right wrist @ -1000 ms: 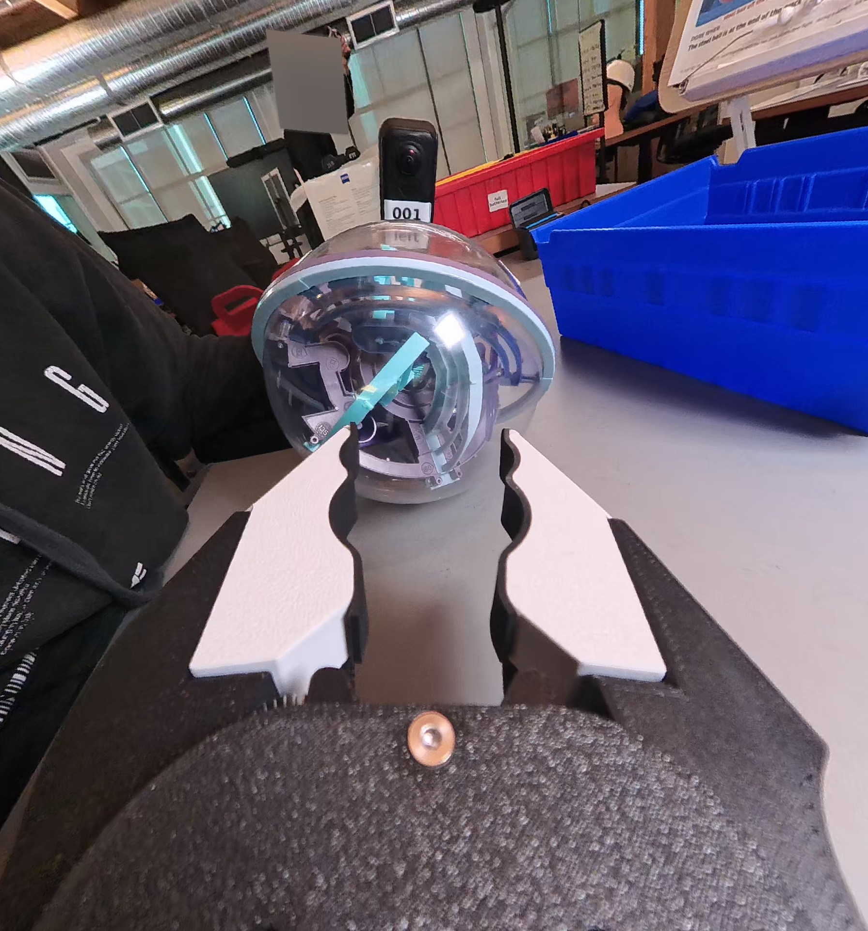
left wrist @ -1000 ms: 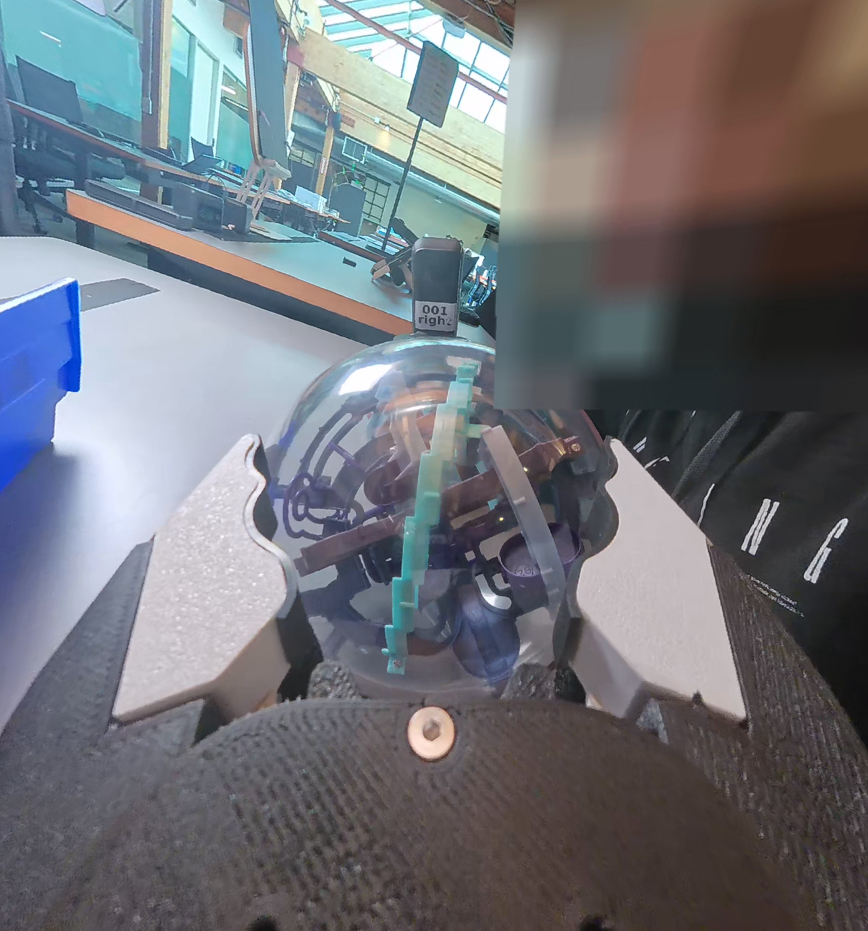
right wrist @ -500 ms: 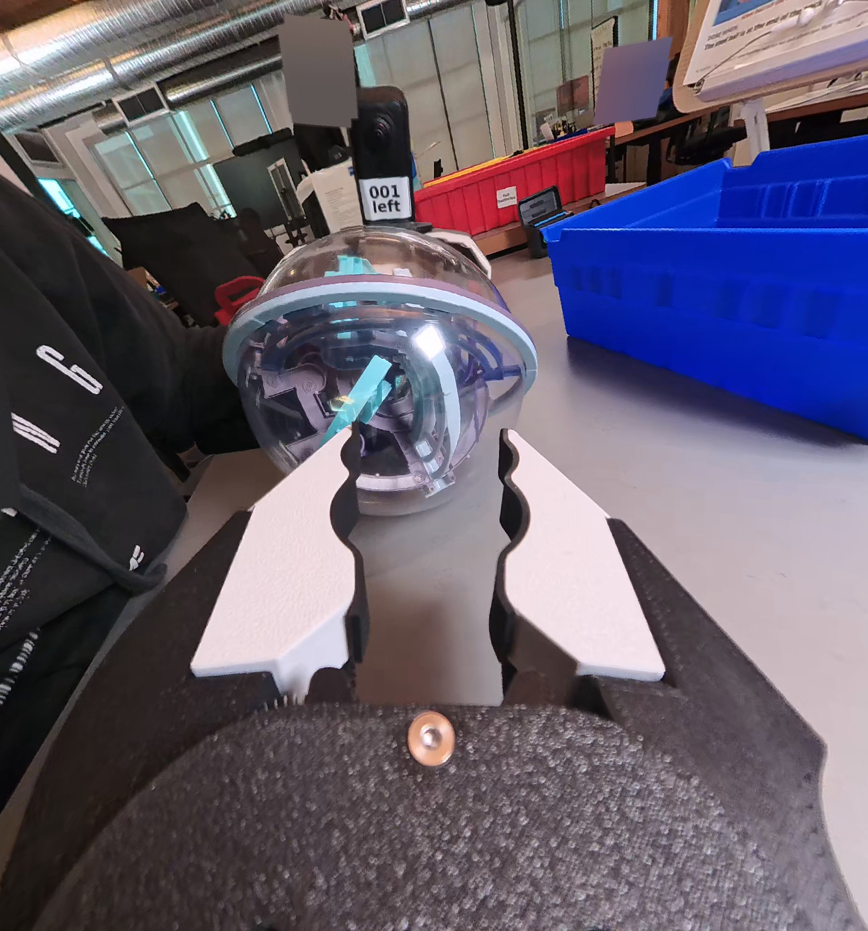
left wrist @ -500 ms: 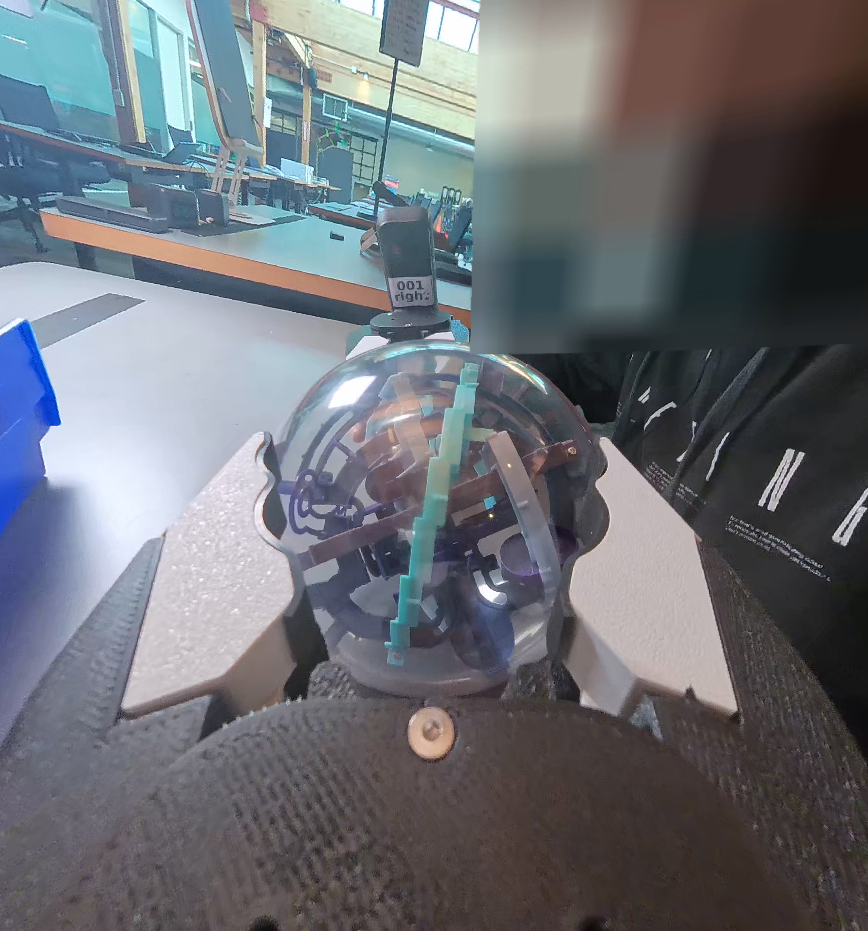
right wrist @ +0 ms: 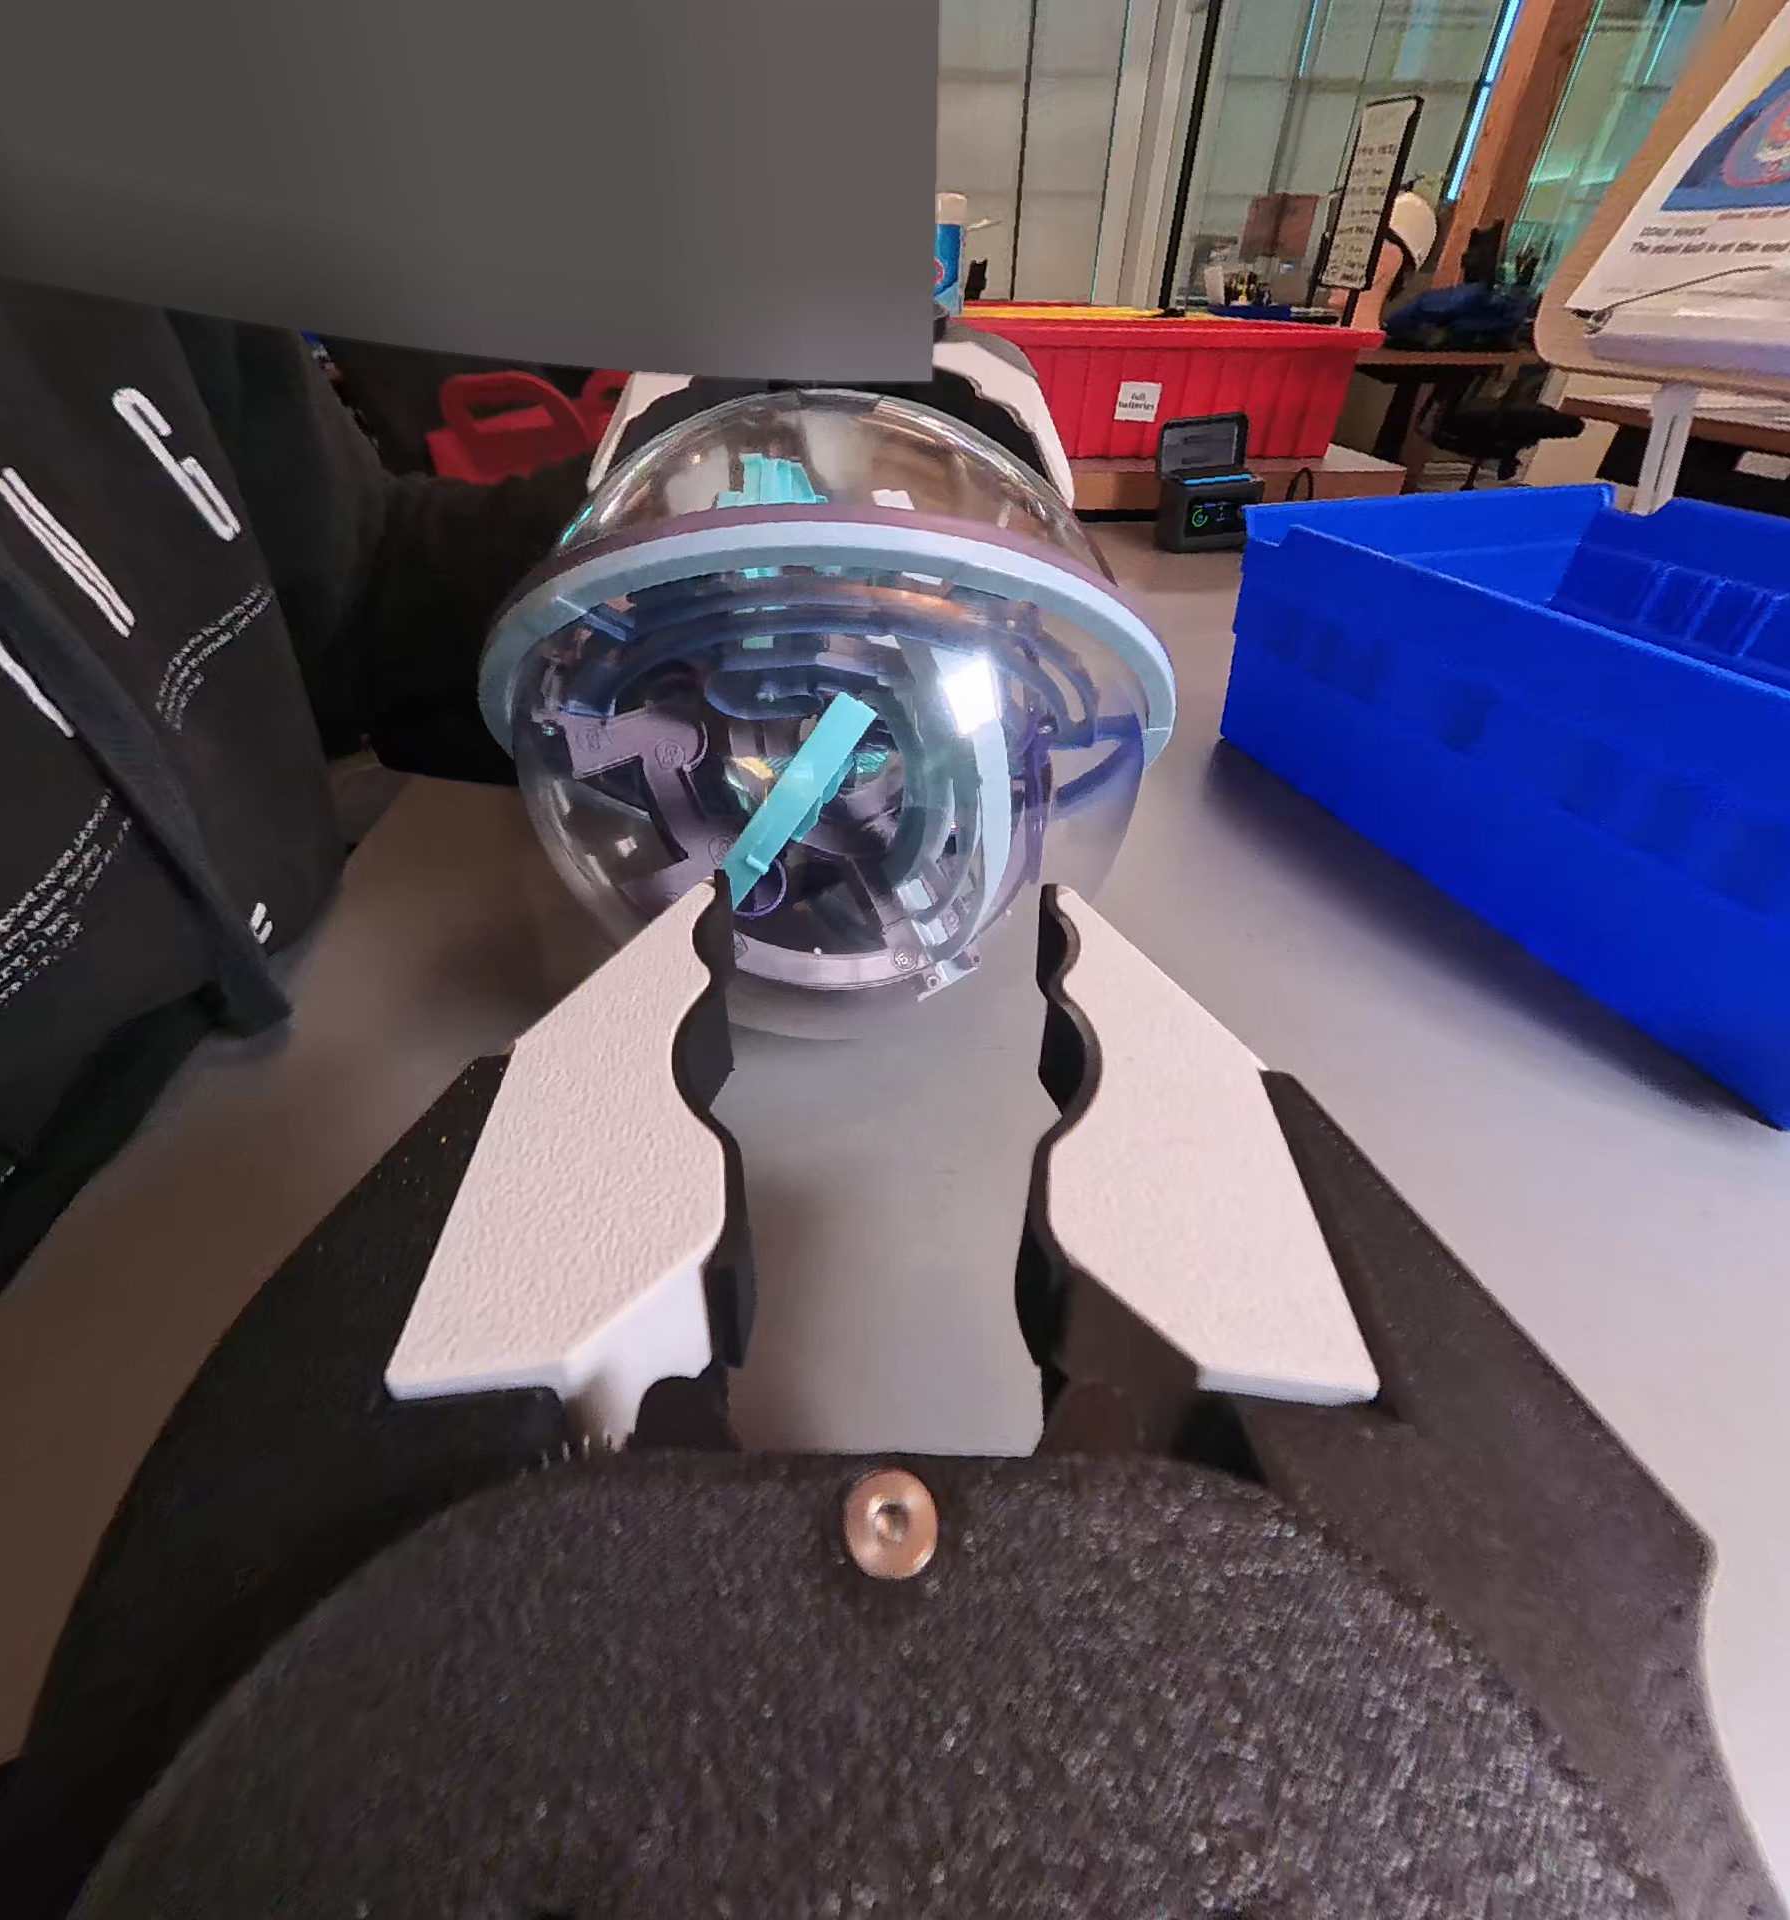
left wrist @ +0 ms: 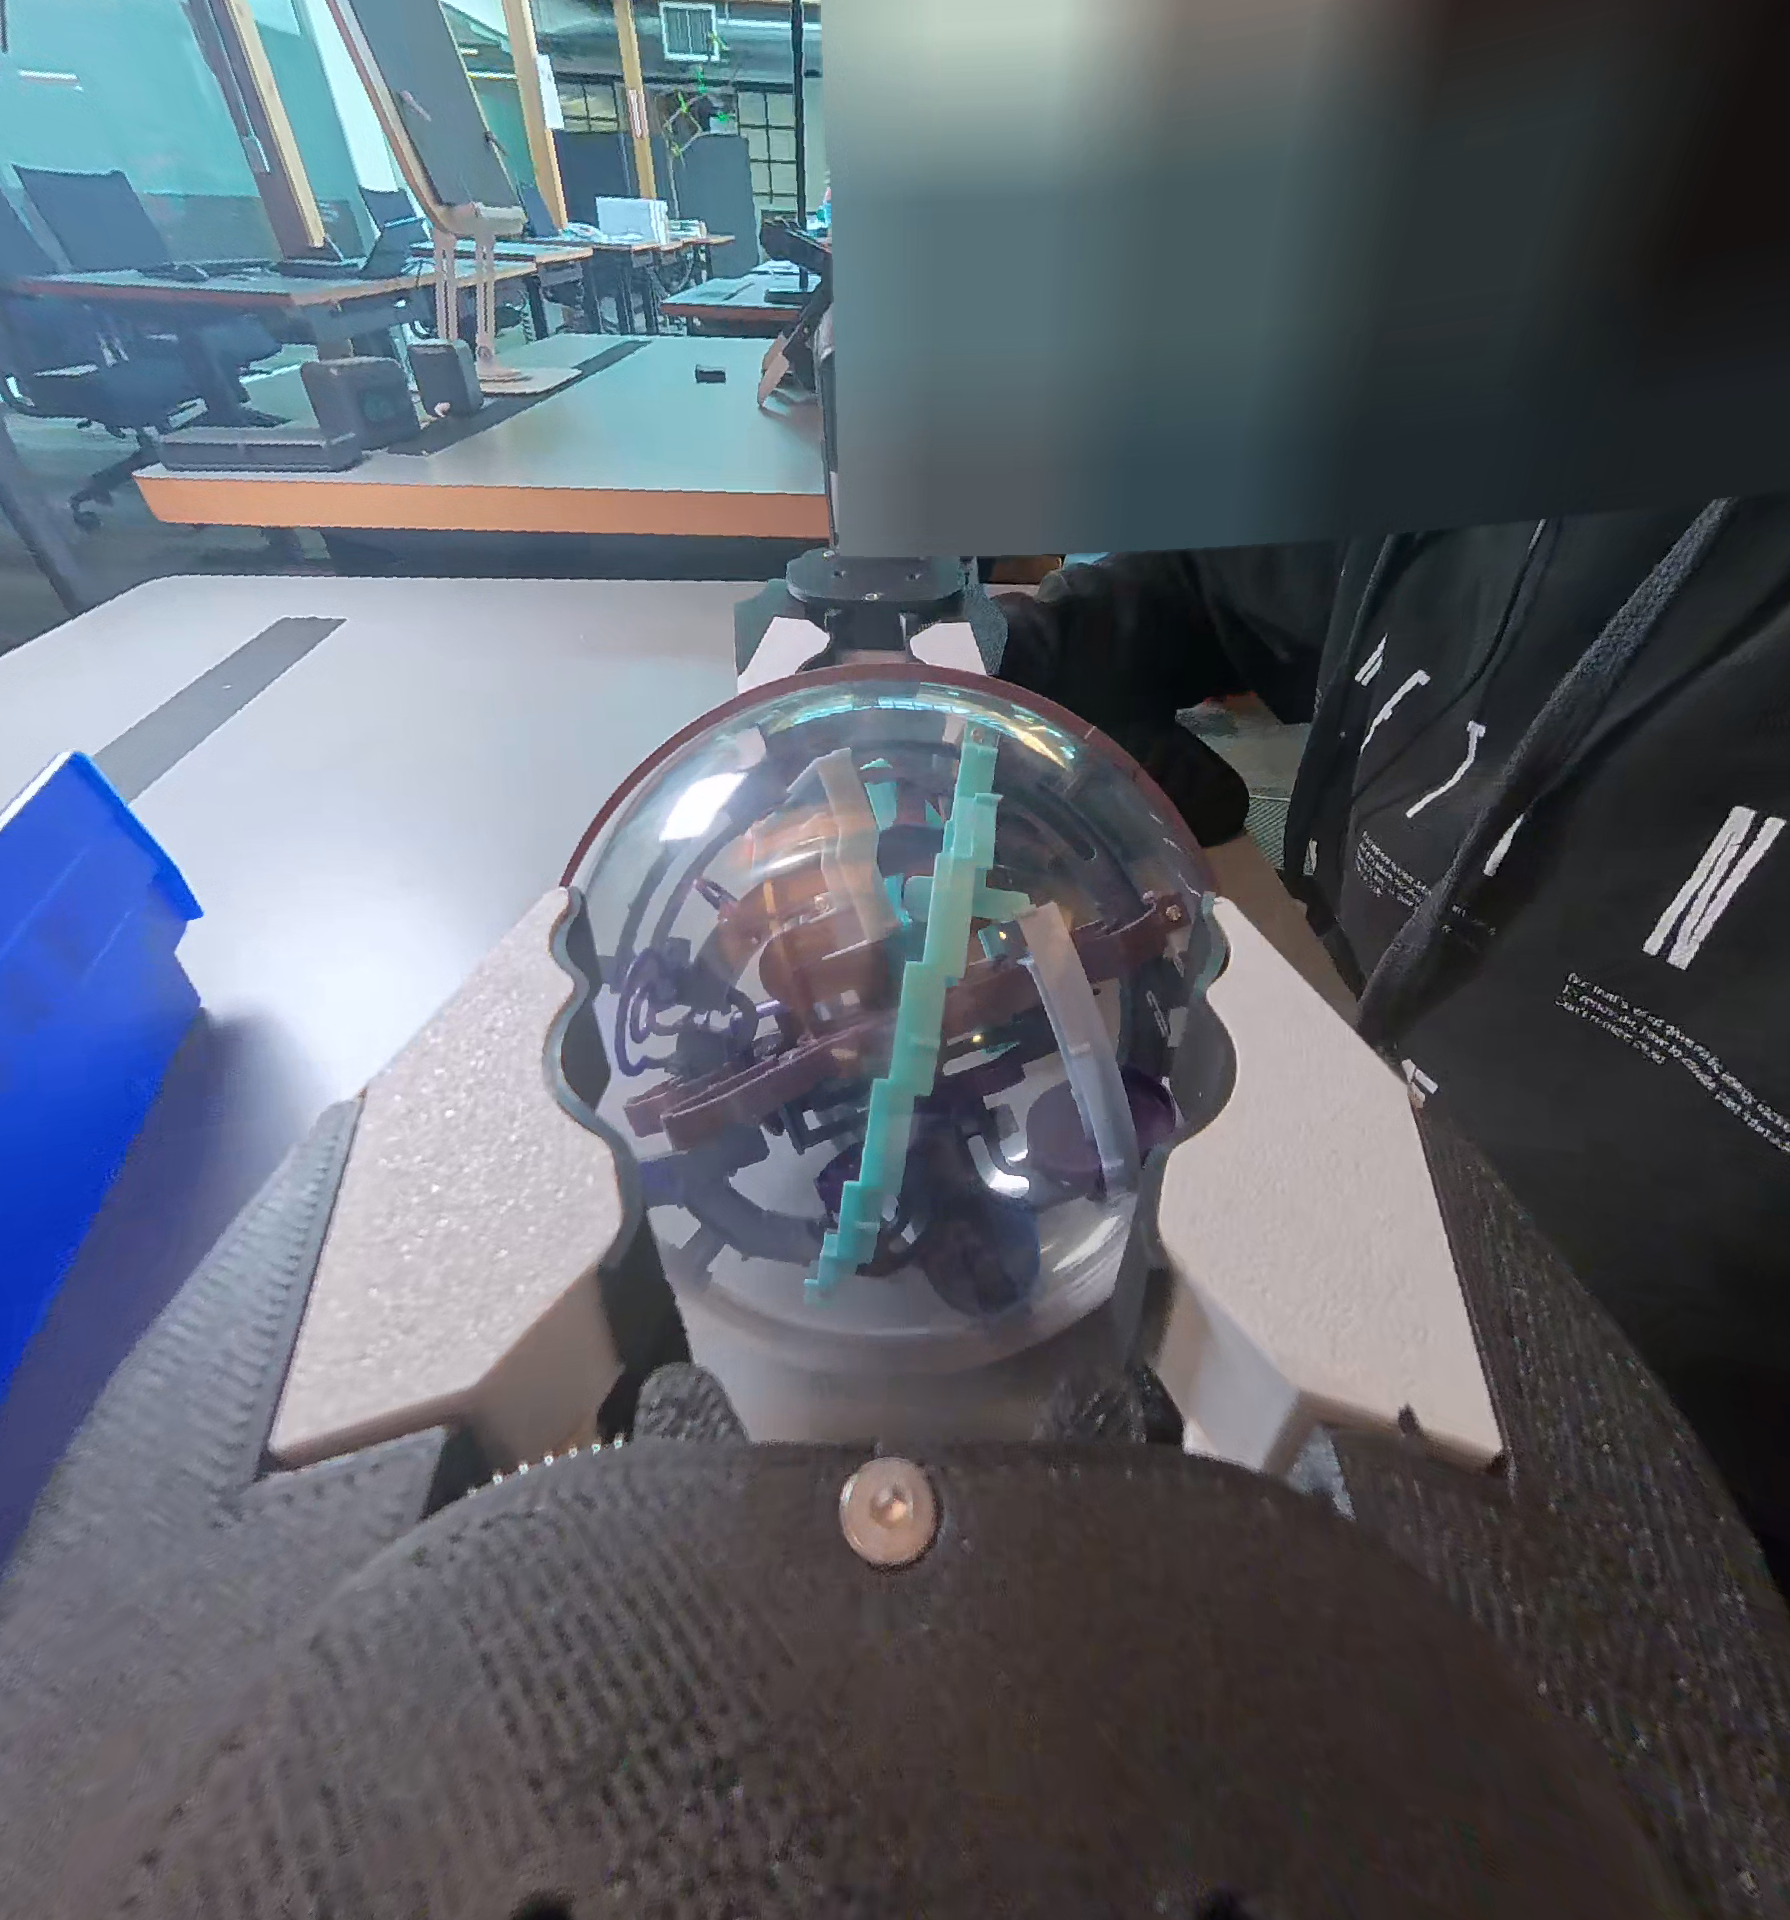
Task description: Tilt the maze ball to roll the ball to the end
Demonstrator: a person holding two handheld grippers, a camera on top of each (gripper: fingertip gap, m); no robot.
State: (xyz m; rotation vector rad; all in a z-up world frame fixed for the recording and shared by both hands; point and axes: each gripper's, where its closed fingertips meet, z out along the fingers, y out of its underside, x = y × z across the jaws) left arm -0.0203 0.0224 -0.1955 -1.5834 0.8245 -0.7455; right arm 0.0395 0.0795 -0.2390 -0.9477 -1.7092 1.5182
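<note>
- On the grey table [right wrist: 1390, 1195], centre of both views, the maze ball [left wrist: 886, 1029] sits clamped between the left gripper's [left wrist: 886, 914] pads, pressing at 9 and 3 o'clock.
- Right gripper [right wrist: 880, 904] stands apart, holding nothing, its tips just at the sphere's near side.
- Progress, judged: grasp secured; tilting remains; the inner ball cannot be located.
- Left view shows the brown tracks; right view alone shows the pale equator ring, with the blue bin [right wrist: 1597, 727] at 3 o'clock.

Two close wrist views from opposite sides, facing each other across the shared maze ball [left wrist: 891, 1029]
</note>
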